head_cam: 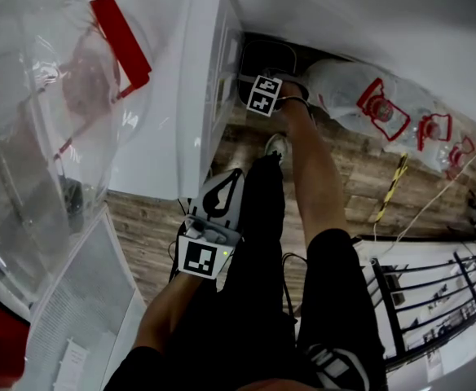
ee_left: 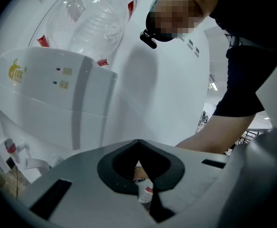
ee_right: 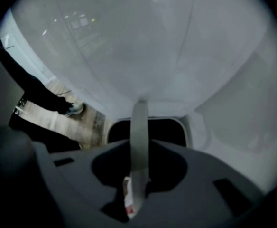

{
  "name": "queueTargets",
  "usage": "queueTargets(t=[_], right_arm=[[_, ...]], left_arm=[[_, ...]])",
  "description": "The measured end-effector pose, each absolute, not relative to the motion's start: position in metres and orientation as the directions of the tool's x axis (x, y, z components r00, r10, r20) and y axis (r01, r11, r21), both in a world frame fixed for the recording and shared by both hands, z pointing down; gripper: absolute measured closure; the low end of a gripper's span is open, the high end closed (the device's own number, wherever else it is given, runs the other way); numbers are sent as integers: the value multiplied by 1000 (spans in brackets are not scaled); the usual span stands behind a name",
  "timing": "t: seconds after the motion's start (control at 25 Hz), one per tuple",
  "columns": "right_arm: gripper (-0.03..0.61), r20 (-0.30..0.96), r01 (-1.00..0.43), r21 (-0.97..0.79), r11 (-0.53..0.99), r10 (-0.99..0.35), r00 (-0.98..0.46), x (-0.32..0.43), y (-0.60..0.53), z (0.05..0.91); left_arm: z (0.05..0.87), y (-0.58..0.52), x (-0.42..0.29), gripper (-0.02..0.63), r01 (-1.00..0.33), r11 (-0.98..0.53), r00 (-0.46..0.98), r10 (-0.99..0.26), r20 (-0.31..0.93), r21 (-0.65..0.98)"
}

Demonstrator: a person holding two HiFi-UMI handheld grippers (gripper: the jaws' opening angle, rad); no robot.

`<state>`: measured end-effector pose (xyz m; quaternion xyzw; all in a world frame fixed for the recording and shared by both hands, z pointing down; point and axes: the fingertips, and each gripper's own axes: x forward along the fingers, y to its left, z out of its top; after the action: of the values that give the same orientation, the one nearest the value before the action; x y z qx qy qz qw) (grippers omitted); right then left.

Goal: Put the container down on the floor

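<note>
The right tool [ee_right: 139, 148] is pinching a pale strap [ee_right: 139, 120] running toward 12 o'clock to the blurred container [ee_right: 143, 46], its edges cut off; the left tool [ee_left: 139, 151] is pressing its jaws together.

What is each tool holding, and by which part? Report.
The right tool is shut on the pale strap handle of the white container. The left tool is shut and holds nothing.

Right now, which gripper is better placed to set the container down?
Right. The right gripper is shut on the strap of the container, low near the floor; the left gripper is shut, empty.
</note>
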<state>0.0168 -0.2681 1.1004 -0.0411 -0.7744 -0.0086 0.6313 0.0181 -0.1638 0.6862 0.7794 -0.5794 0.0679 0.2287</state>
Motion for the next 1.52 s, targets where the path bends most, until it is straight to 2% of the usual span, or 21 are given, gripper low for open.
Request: queueTargets(t=[0.36, 0.56, 0.84, 1.24, 1.4, 1.52], right_arm=[[474, 976, 13, -10, 1000, 13, -217, 14, -274, 1103], [406, 978, 30, -17, 999, 23, -209, 20, -273, 1107], [382, 967, 14, 2, 1000, 1, -253, 25, -279, 1092], [377, 952, -66, 75, 995, -91, -291, 44, -294, 1025], [381, 940, -173, 97, 980, -147, -308, 60, -292, 979], [413, 933, -252, 72, 965, -155, -326, 65, -270, 940]], left_arm=[[691, -165, 14, 584, -932, -224, 323, -868, 377, 284], [693, -166, 15, 584, -931, -216, 320, -870, 374, 293], [690, -164, 19, 584, -927, -231, 334, -867, 369, 295], [649, -162, 38, 584, -906, -289, 386, -864, 323, 311], [615, -156, 45, 584, -897, -309, 403, -867, 294, 317], [586, -147, 45, 584, -890, -320, 415, -865, 284, 325]])
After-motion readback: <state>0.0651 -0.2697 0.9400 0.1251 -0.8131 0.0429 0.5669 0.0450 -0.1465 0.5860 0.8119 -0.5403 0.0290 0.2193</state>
